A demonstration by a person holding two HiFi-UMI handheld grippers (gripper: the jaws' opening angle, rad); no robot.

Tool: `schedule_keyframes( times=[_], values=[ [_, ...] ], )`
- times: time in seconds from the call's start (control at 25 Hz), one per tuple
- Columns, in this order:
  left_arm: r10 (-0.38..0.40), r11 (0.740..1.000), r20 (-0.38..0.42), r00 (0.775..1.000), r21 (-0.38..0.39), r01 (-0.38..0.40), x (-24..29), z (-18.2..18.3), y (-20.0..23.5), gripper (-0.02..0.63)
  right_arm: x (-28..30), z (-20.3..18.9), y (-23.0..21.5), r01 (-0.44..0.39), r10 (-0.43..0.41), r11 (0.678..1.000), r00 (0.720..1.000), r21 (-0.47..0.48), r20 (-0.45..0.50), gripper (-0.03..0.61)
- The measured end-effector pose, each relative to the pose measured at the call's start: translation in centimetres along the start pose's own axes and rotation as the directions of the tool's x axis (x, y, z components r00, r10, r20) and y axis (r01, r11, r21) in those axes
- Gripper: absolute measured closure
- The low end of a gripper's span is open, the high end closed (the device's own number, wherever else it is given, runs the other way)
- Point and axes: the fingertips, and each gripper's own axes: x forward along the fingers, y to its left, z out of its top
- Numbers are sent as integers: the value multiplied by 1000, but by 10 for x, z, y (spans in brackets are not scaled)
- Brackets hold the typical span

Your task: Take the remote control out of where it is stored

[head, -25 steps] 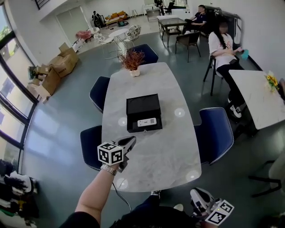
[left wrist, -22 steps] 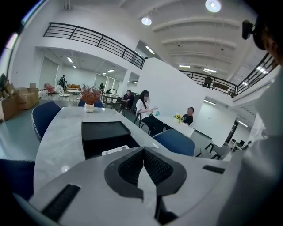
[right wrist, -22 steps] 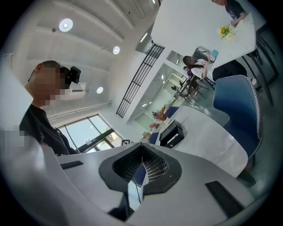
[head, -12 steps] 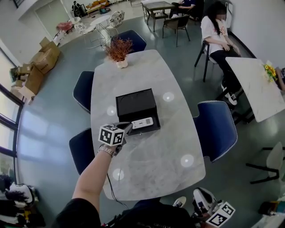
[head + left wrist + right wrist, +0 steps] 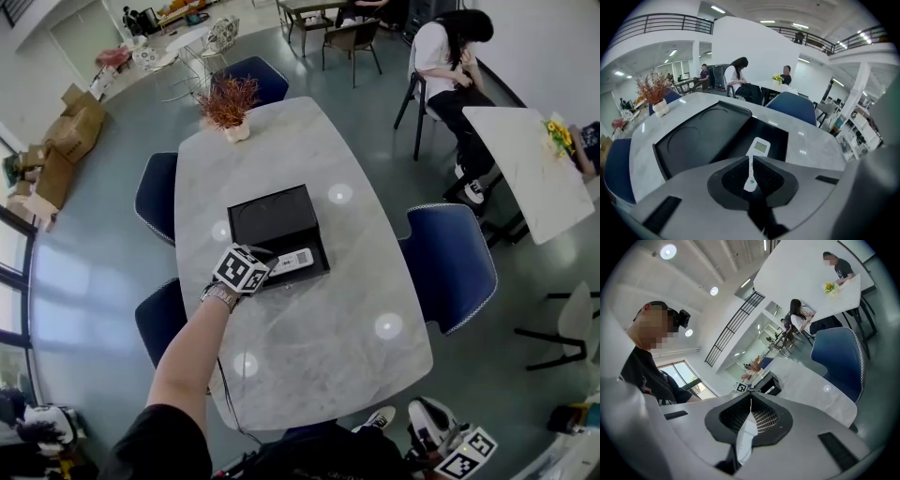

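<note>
A white remote control [image 5: 293, 260] lies in the front part of an open black box [image 5: 272, 216] at the middle of the marble table [image 5: 328, 309]. My left gripper [image 5: 272, 266] hovers at the box's front left corner, pointing at the remote, jaws shut and empty. In the left gripper view the remote [image 5: 758, 147] lies just beyond the shut tips of the left gripper [image 5: 750, 158], not touching them. My right gripper [image 5: 450, 445] hangs low at the bottom right, off the table's near edge. The right gripper view shows the right gripper [image 5: 751, 398] shut with nothing held.
A potted plant with reddish twigs [image 5: 228, 103] stands at the table's far end. Blue chairs [image 5: 450, 262] ring the table, two at the left [image 5: 155, 192]. A person [image 5: 441, 56] sits at the back right beside a second white table [image 5: 525, 169]. Cardboard boxes [image 5: 56, 150] are piled far left.
My left gripper has travelled forward from the table's near left part to the box's front corner, close to the remote. The right gripper has stayed low at the bottom right.
</note>
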Motion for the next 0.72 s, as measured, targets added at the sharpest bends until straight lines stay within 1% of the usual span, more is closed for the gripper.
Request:
schedule_keyframes(
  times=[0.04, 0.12, 0.16, 0.24, 0.28, 0.36, 0.44, 0.52, 0.72],
  values=[
    [5, 1000, -23, 1000, 27, -5, 3, -2, 1, 598, 0, -1, 0, 5, -5, 1000, 1000, 2, 0, 568],
    [7, 997, -70, 998, 72, -2, 10, -7, 4, 538, 4, 0, 5, 17, -17, 1000, 1000, 9, 2, 568],
    [3, 996, -88, 996, 88, 5, 13, -8, 3, 532, 5, 1, 7, 20, -21, 1000, 1000, 11, 4, 568],
    [-8, 994, -111, 994, 106, 20, 18, -11, 3, 524, 6, 1, 9, 23, -23, 1000, 1000, 9, 6, 568],
    [-13, 993, -117, 993, 112, 26, 20, -11, 2, 503, 6, 0, 9, 25, -25, 1000, 1000, 8, 6, 568],
    [-26, 992, -129, 991, 120, 41, 24, -12, 2, 497, 5, -1, 8, 31, -31, 999, 999, 10, 4, 568],
    [-41, 991, -142, 989, 120, 58, 28, -12, 3, 458, 4, -4, 6, 40, -40, 999, 999, 14, 1, 568],
    [-50, 990, -159, 986, 124, 70, 32, -15, 4, 452, 4, -5, 6, 46, -46, 999, 999, 17, 0, 568],
    [-4, 984, -188, 982, 173, 37, 39, -20, 15, 451, 6, -6, 7, 52, -52, 998, 999, 21, -1, 568]
  ],
)
